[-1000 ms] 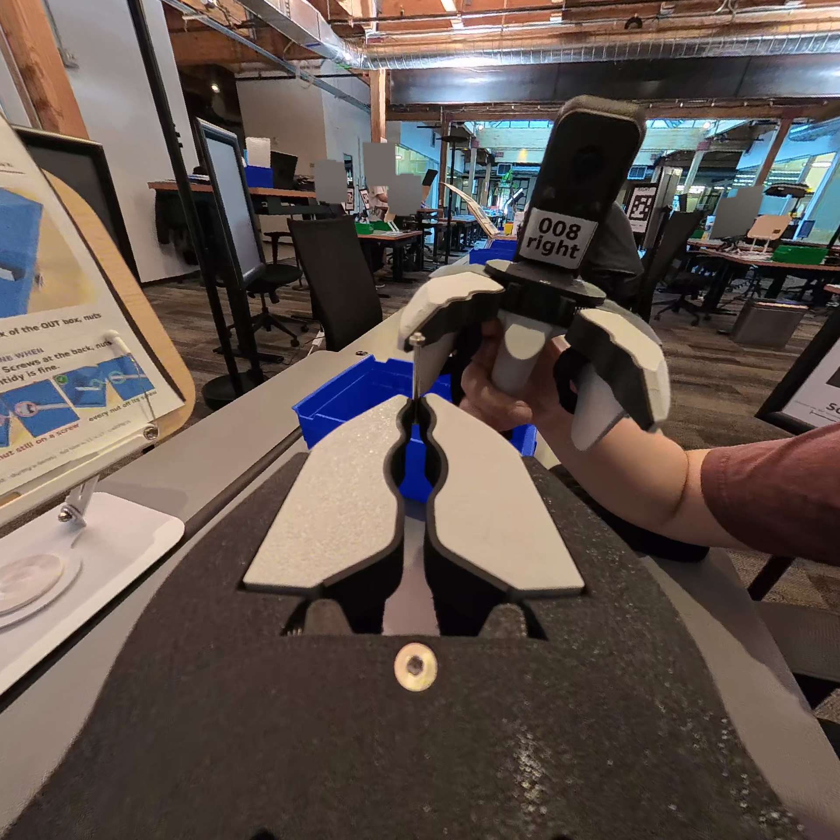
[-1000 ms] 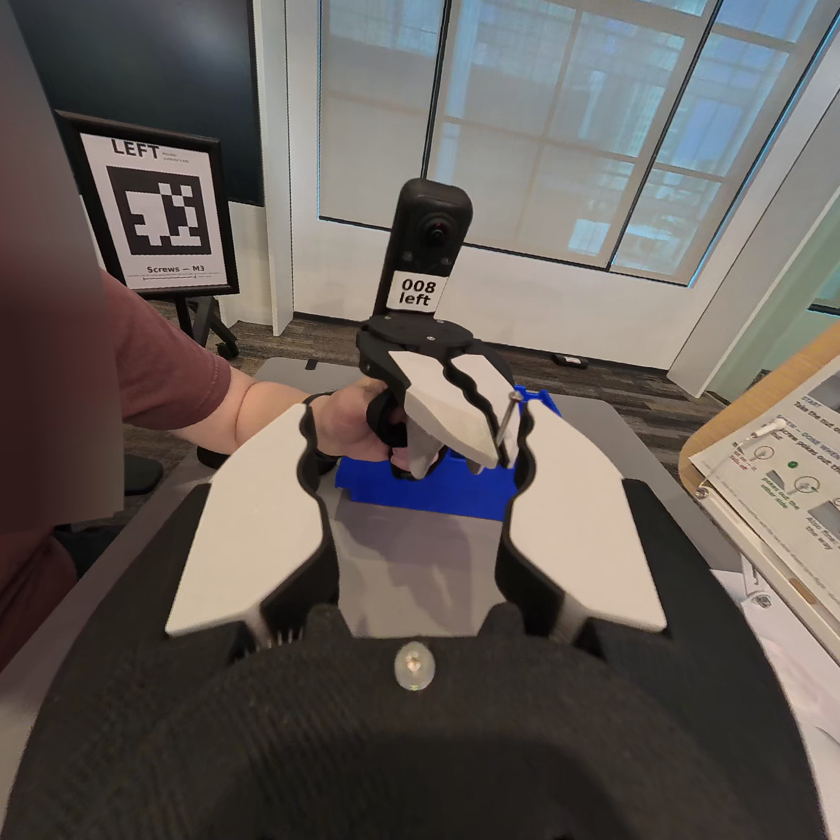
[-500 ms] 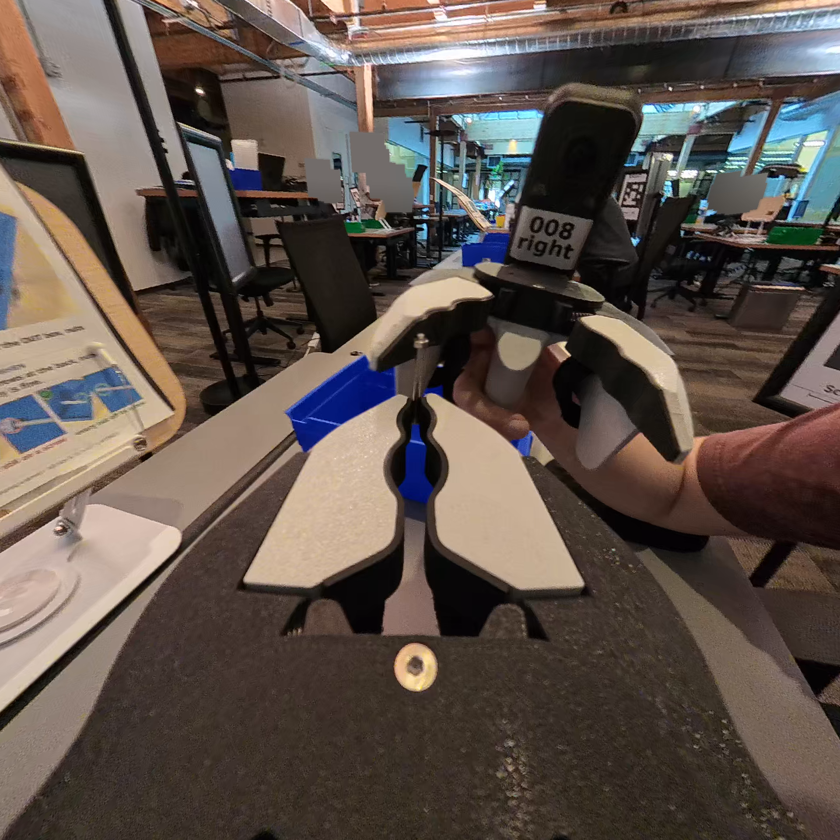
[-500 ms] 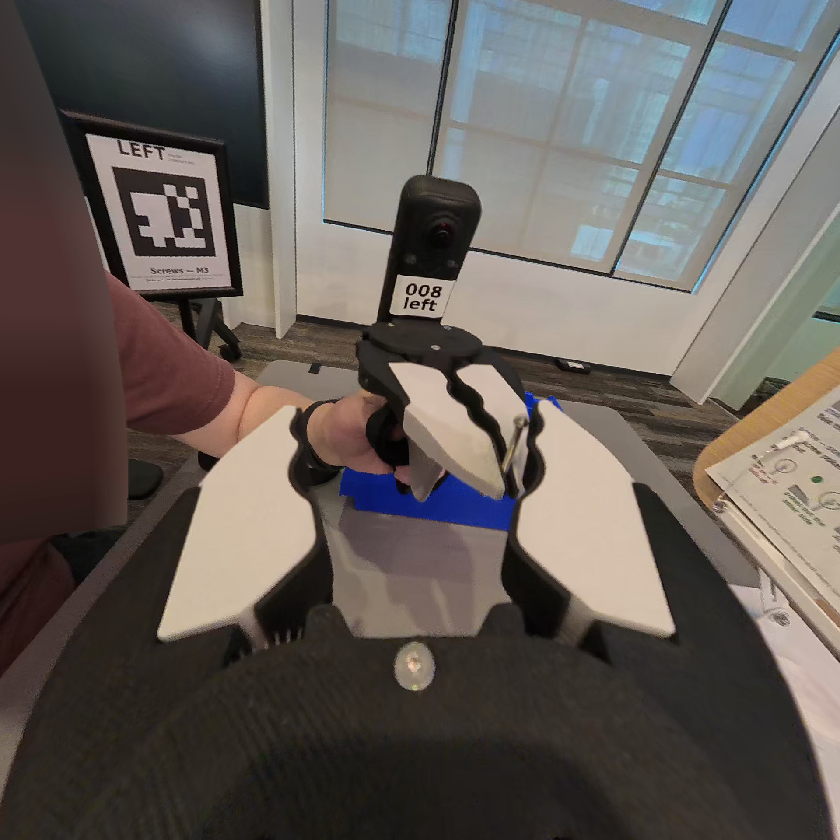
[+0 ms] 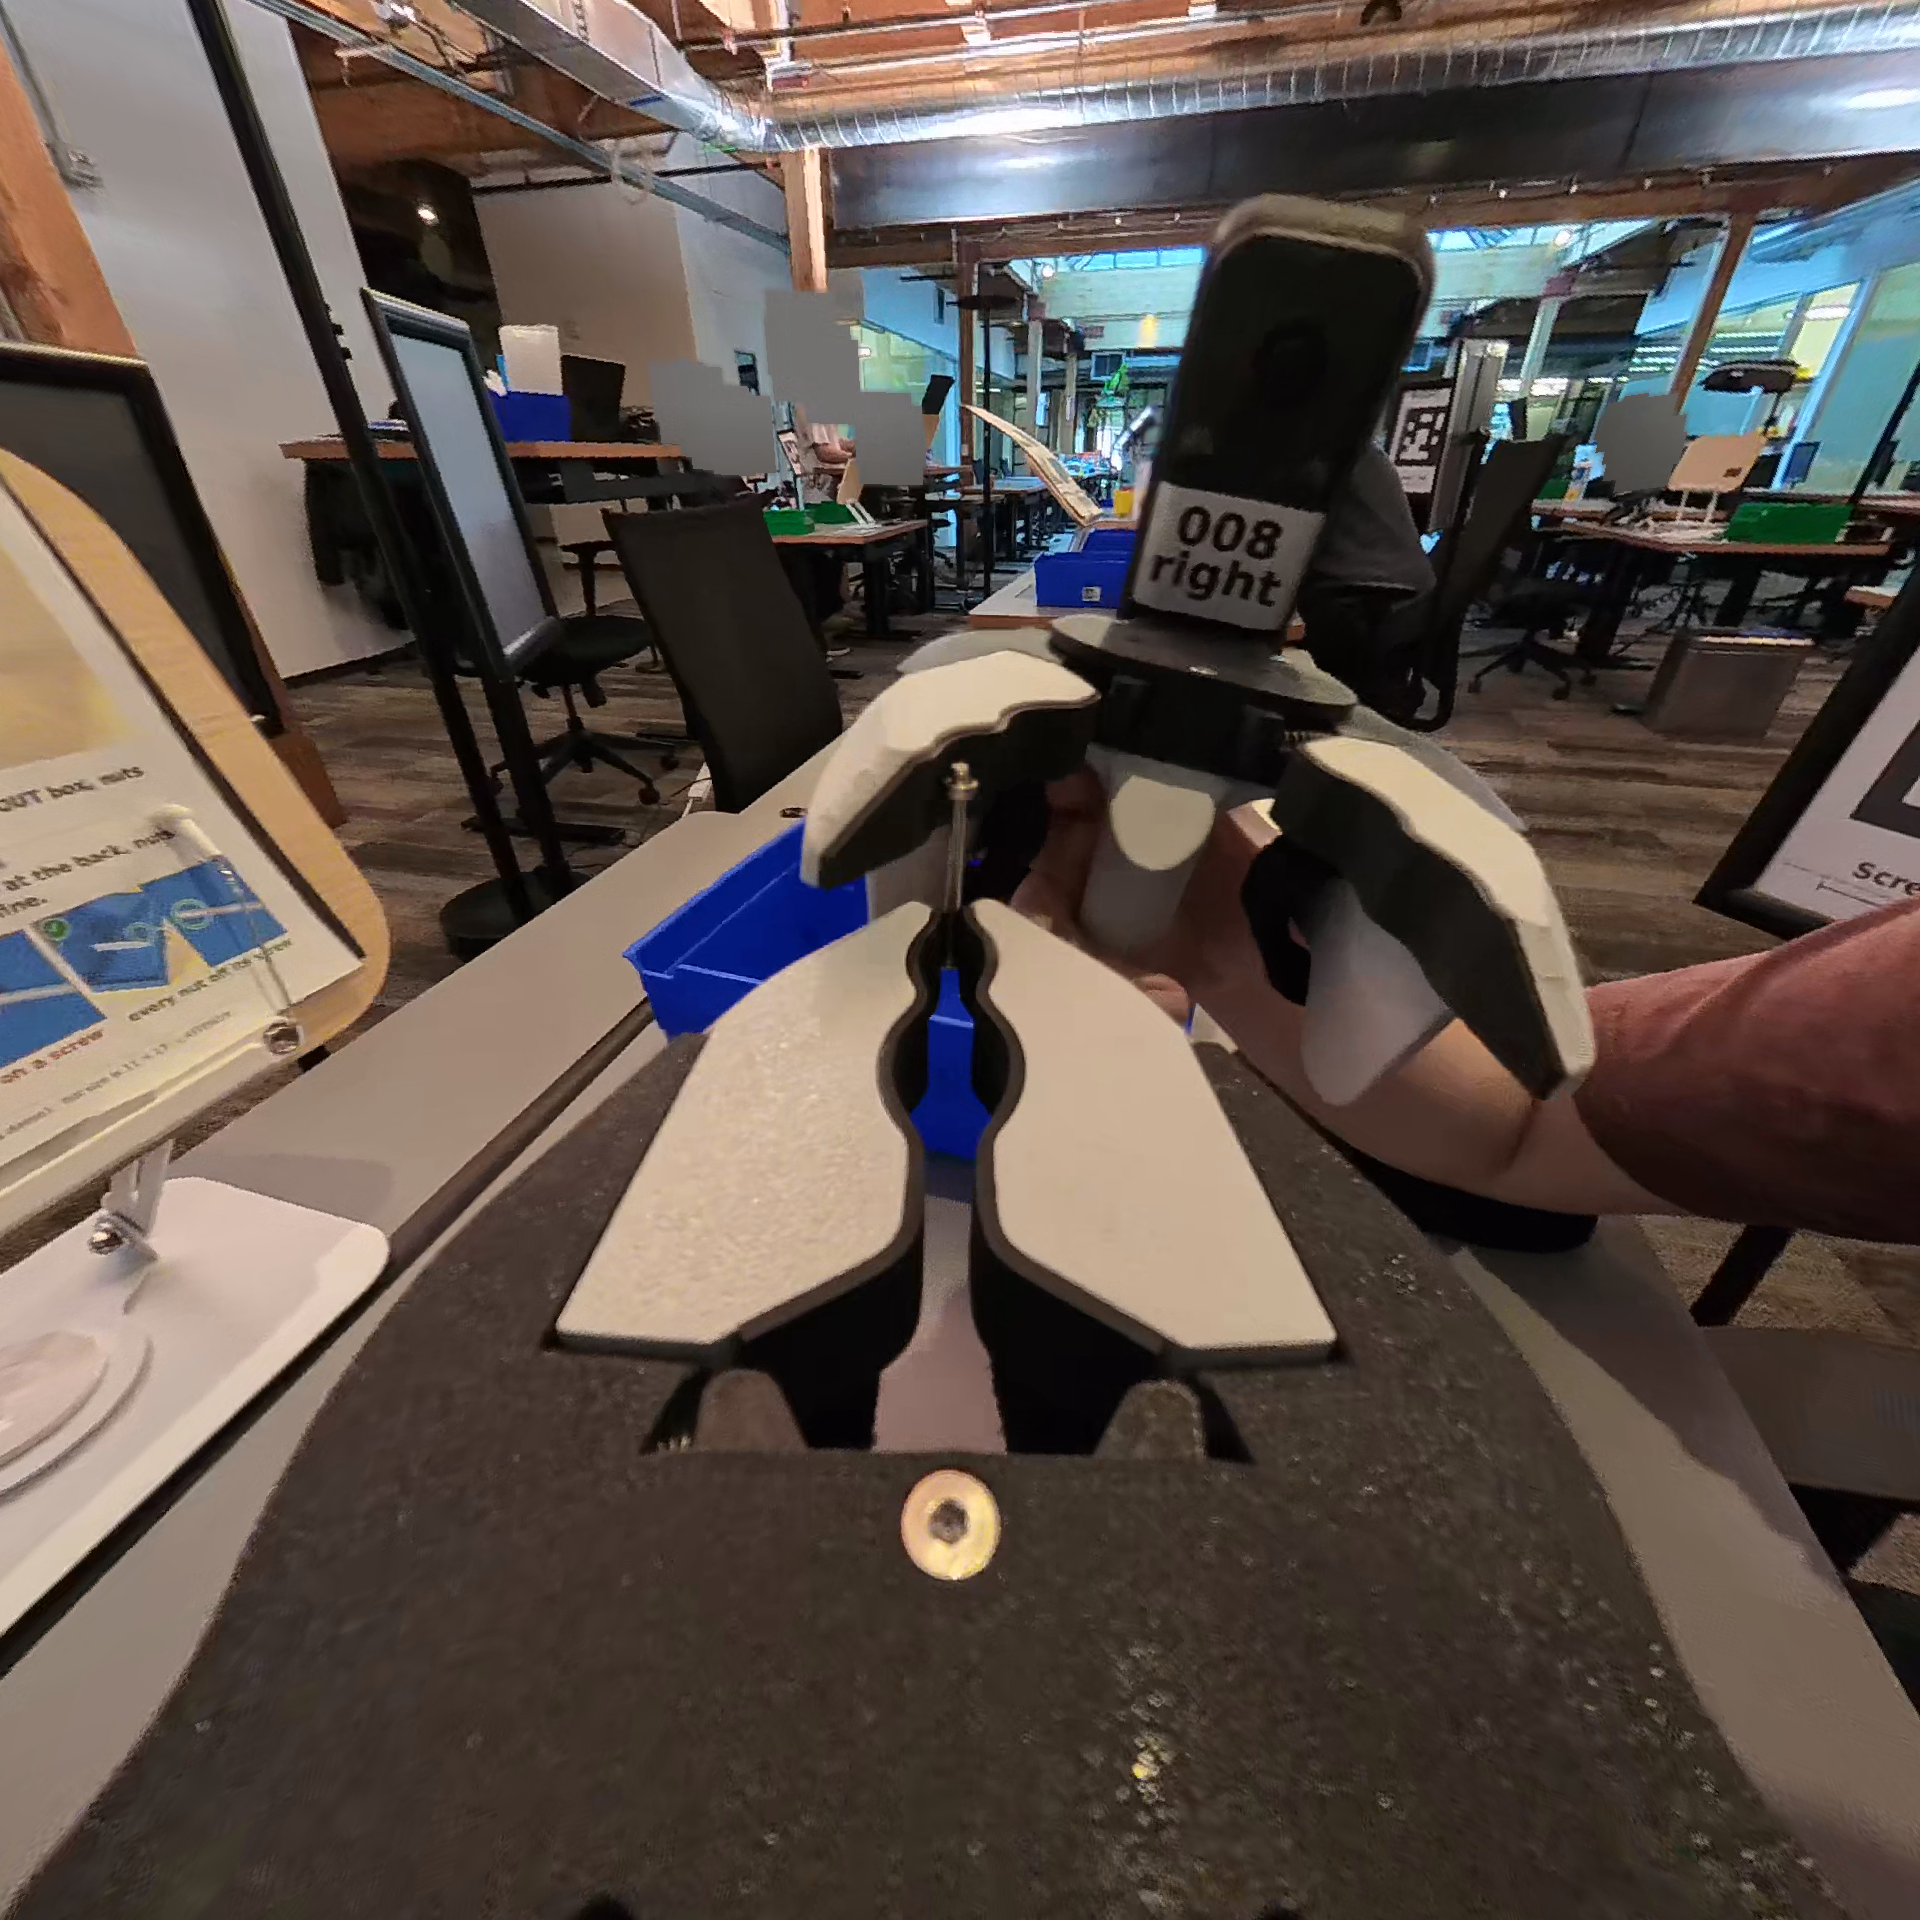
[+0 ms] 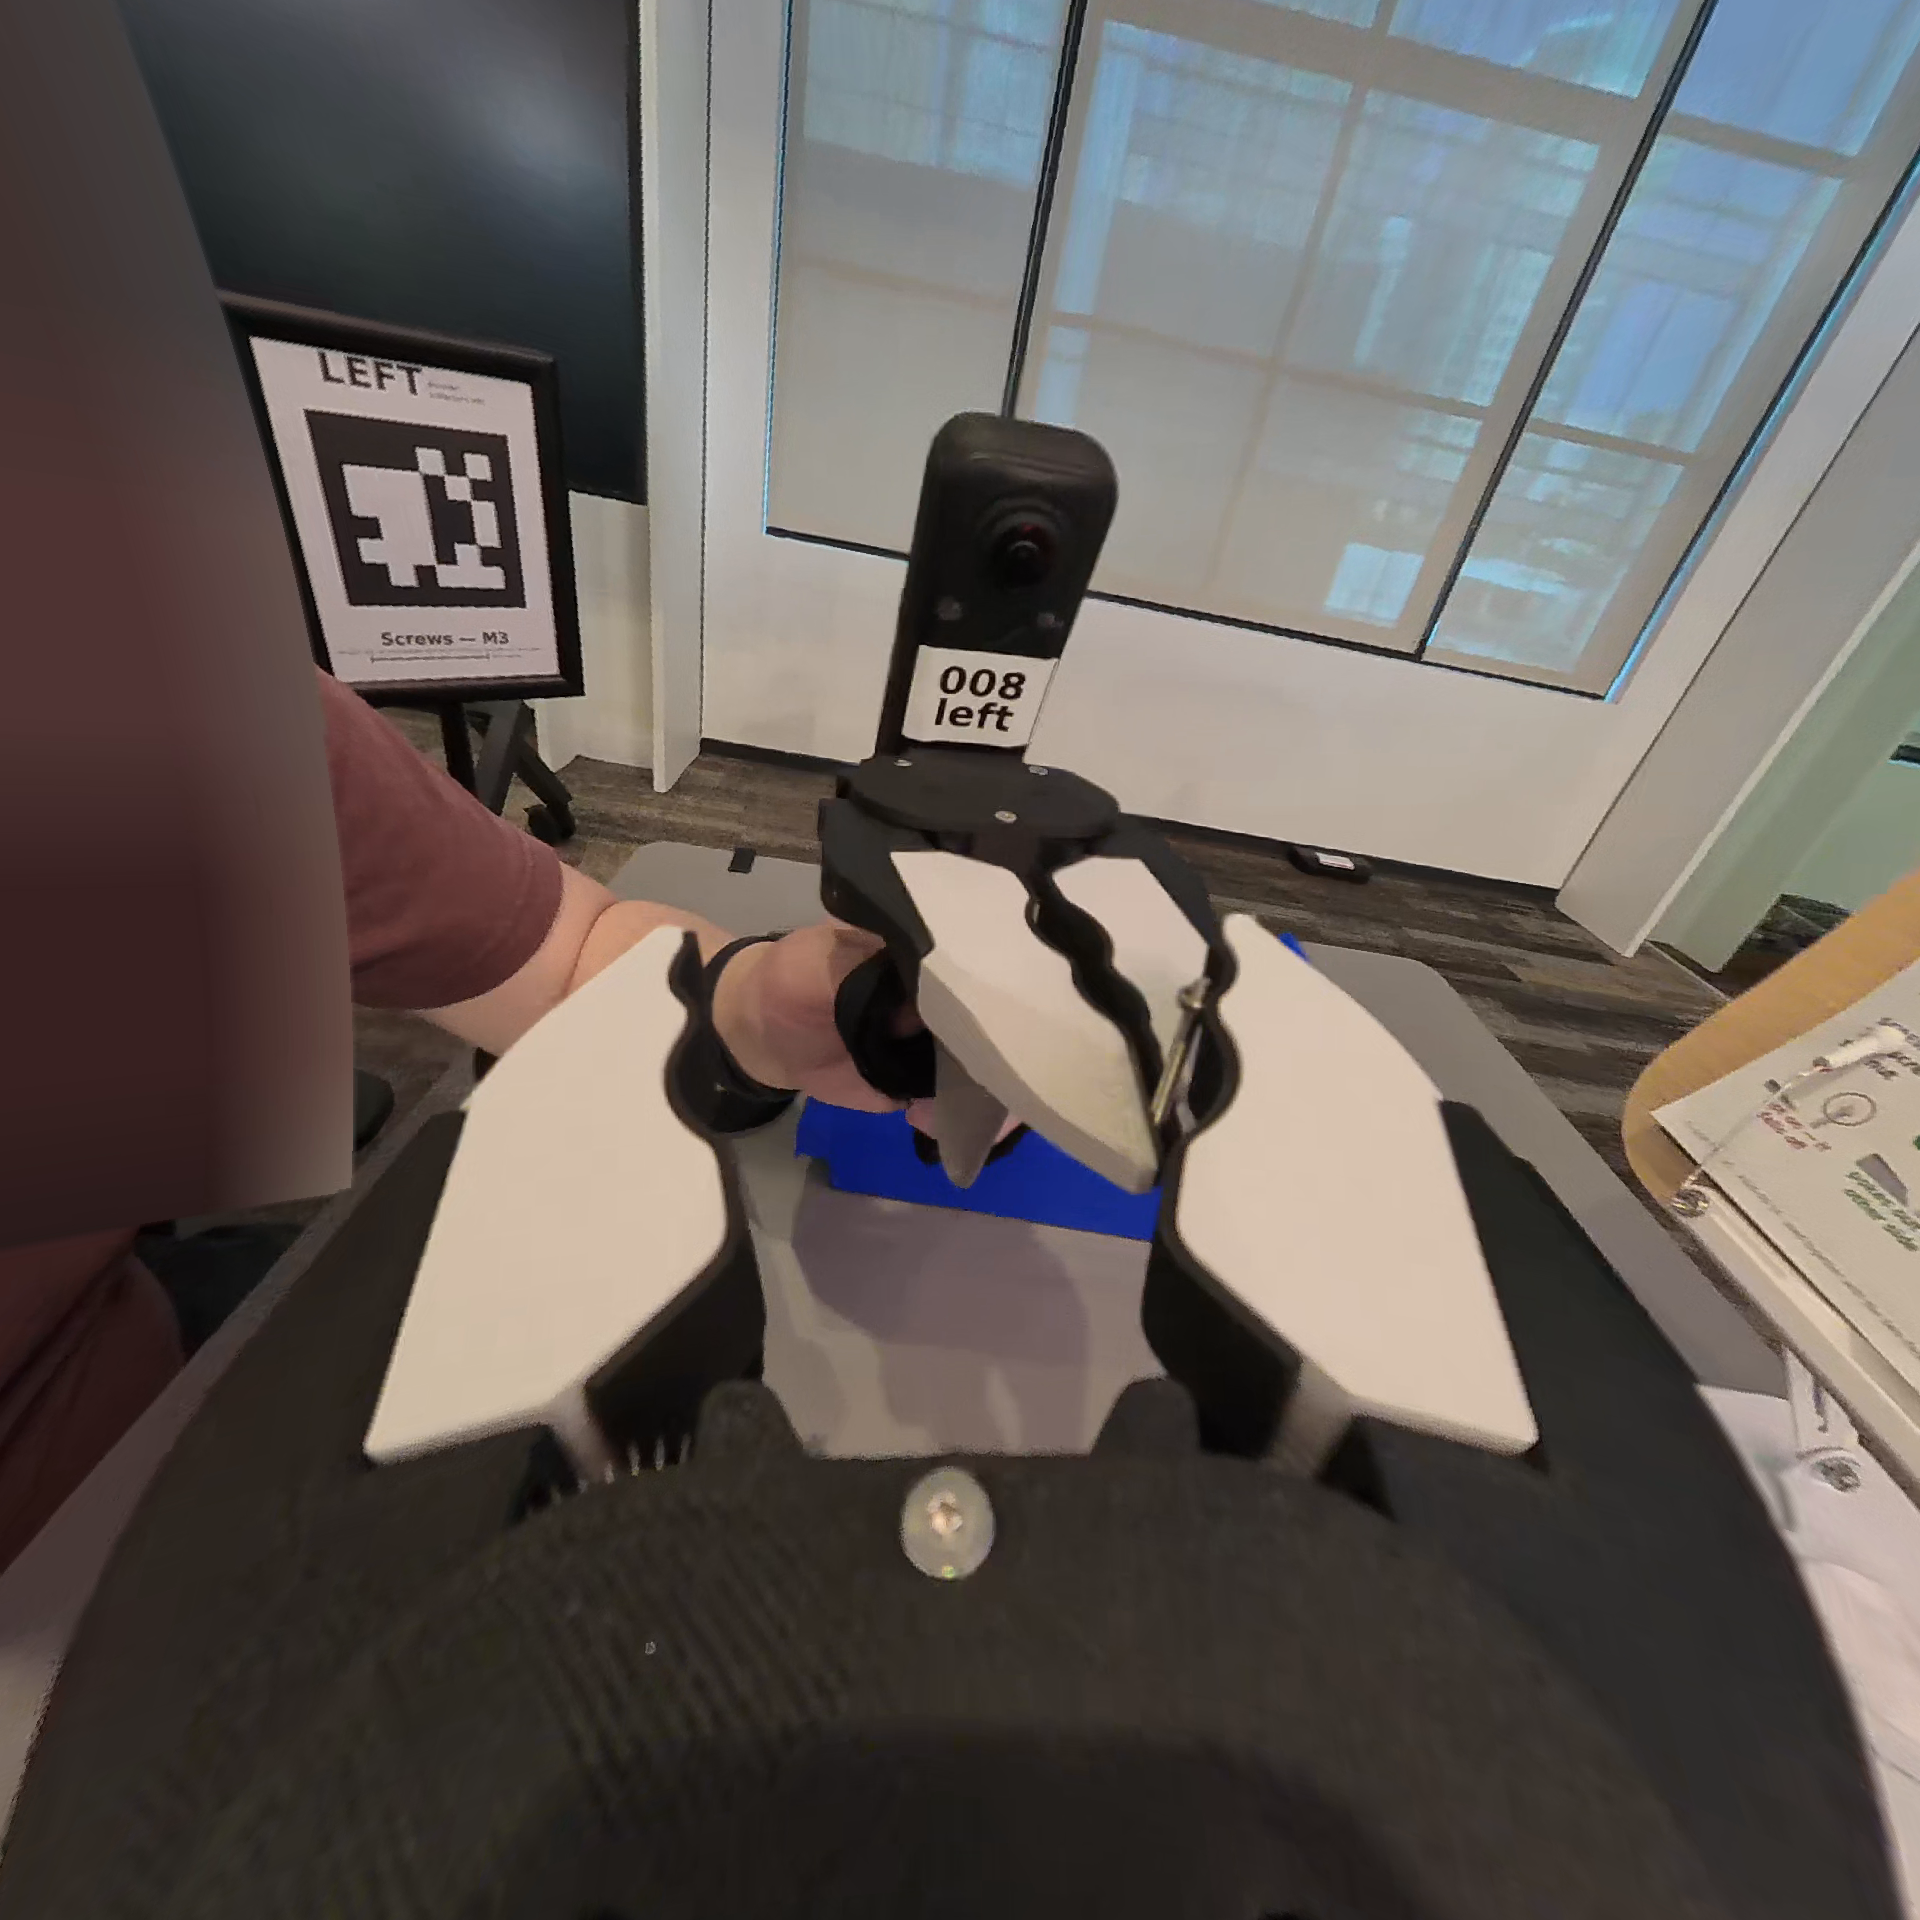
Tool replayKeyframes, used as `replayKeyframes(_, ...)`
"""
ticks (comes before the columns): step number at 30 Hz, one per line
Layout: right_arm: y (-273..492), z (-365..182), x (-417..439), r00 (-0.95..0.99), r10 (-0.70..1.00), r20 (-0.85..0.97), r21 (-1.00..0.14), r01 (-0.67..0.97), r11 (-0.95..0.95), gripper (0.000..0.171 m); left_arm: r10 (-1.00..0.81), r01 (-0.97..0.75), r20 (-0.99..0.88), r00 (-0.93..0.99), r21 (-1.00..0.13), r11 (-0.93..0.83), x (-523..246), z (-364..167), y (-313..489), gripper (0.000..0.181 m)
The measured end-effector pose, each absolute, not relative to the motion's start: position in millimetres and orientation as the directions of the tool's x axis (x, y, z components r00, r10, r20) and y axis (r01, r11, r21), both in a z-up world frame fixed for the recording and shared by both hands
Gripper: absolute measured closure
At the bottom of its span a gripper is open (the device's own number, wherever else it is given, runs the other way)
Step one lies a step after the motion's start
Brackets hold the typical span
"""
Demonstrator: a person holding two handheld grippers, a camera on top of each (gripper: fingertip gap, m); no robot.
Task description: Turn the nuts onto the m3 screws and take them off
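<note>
My left gripper [image 5: 953, 914] is shut on a thin metal M3 screw [image 5: 956, 842] that stands upright from its fingertips, head up. My right gripper [image 5: 1190, 977] faces it, held in a hand, jaws wide open and empty. The screw's head lies against the inner edge of one of its fingers [image 5: 935, 748]. In the right wrist view my right gripper [image 6: 956, 930] is open around the left gripper [image 6: 1143, 1164], and the screw [image 6: 1179, 1049] leans against my right-hand finger [image 6: 1330, 1143]. I cannot make out a nut.
A blue bin [image 5: 727, 935] stands on the grey table [image 5: 416, 1132] below both grippers; it also shows in the right wrist view [image 6: 987, 1184]. An instruction sheet on a stand [image 5: 135, 914] is beside the table. A framed marker sign [image 6: 416, 520] stands behind. My hands' fingertips stand some 5 cm from each other.
Both grippers have drifted slightly and sit a little closer together. The left stays shut on the screw, the right stays open with the screw against its finger.
</note>
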State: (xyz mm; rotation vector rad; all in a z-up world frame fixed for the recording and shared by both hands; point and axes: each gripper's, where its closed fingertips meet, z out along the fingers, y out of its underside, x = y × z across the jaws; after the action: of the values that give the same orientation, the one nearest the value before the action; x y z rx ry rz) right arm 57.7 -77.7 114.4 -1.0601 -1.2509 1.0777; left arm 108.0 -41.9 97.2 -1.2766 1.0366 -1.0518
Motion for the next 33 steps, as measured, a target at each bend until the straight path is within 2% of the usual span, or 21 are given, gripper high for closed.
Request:
replayKeyframes(3,-73,117,63,0.046,0.983,0.18,-0.983,-0.031,0.182,0.078,-0.971,0.054,0.024,0.237,-0.998,-0.011,99,103,-33,0.18)
replayKeyframes(5,-70,119,68,0.05,0.984,0.169,-0.985,-0.034,0.17,0.082,-0.967,0.076,0.045,0.249,-0.997,-0.027,93,106,-28,0.179)
replayKeyframes(10,-65,122,68,0.081,0.984,0.16,-0.985,-0.059,0.165,0.083,-0.98,0.034,0.021,0.199,-0.999,-0.014,104,99,-39,0.18)
replayKeyframes(14,-73,116,60,0.031,0.988,0.152,-0.987,-0.044,0.153,0.083,-0.978,-0.01,-0.01,0.208,-1.0,0.008,112,91,-43,0.179)
replayKeyframes(17,-73,115,61,0.035,0.987,0.159,-0.987,-0.021,0.16,0.077,-0.976,0.014,0.017,0.219,-1.0,-0.015,107,95,-38,0.179)
replayKeyframes(23,-66,119,70,0.056,0.988,0.142,-0.989,-0.042,0.144,0.085,-0.977,0.05,0.063,0.205,-0.997,-0.054,102,98,-34,0.179)
replayKeyframes(27,-68,115,62,0.033,0.993,0.117,-0.992,-0.051,0.119,0.084,-0.978,0.013,0.027,0.205,-1.0,-0.025,110,92,-38,0.179)
replayKeyframes(33,-66,114,66,0.052,0.987,0.154,-0.988,-0.026,0.155,0.08,-0.967,0.049,0.051,0.249,-0.998,-0.04,98,99,-27,0.18)
